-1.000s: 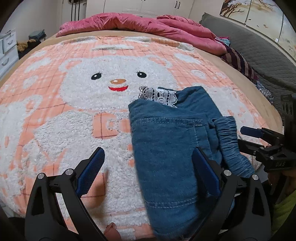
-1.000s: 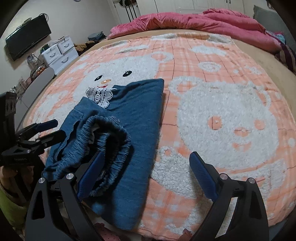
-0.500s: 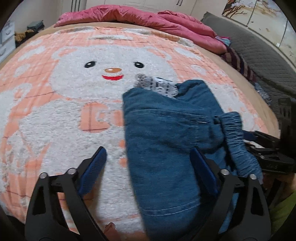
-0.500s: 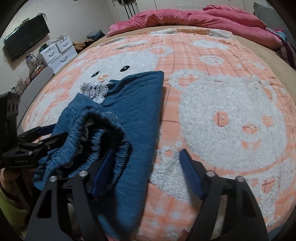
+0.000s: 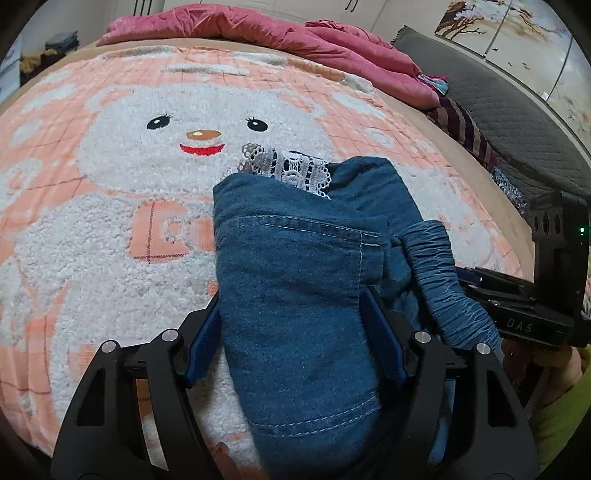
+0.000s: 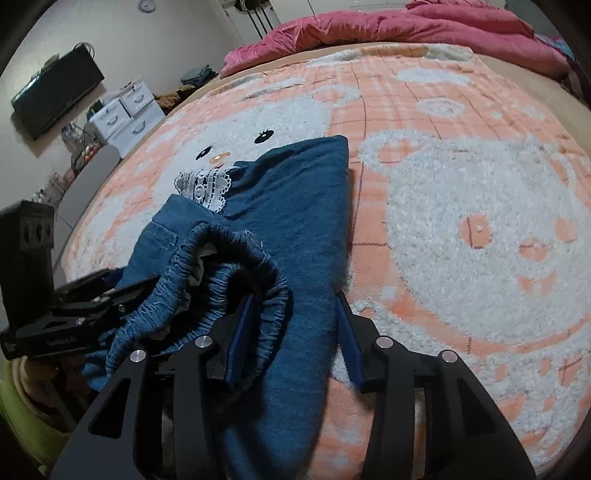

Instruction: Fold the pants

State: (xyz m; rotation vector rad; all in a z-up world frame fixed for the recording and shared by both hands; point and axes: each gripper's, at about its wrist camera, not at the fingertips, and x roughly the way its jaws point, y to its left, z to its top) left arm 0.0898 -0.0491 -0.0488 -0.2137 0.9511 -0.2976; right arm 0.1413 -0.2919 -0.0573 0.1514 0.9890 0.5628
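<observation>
Blue denim pants (image 5: 295,280) with a white lace trim (image 5: 288,166) lie partly folded on an orange and white bear blanket (image 5: 110,221). The elastic waistband (image 5: 439,273) is bunched at the near right. My left gripper (image 5: 295,332) straddles the near hem side of the pants with its jaws narrowed around the cloth but still apart. In the right wrist view the pants (image 6: 295,206) lie left of centre, and my right gripper (image 6: 291,332) straddles the fold beside the waistband (image 6: 229,273), jaws partly closed around it.
A pink quilt (image 5: 258,33) is heaped at the far end of the bed. A dark grey sofa (image 5: 517,122) stands to the right. White drawers (image 6: 125,114) and a wall TV (image 6: 55,96) stand left of the bed.
Both grippers have moved forward over the pants and narrowed their jaws from wide open to around the denim.
</observation>
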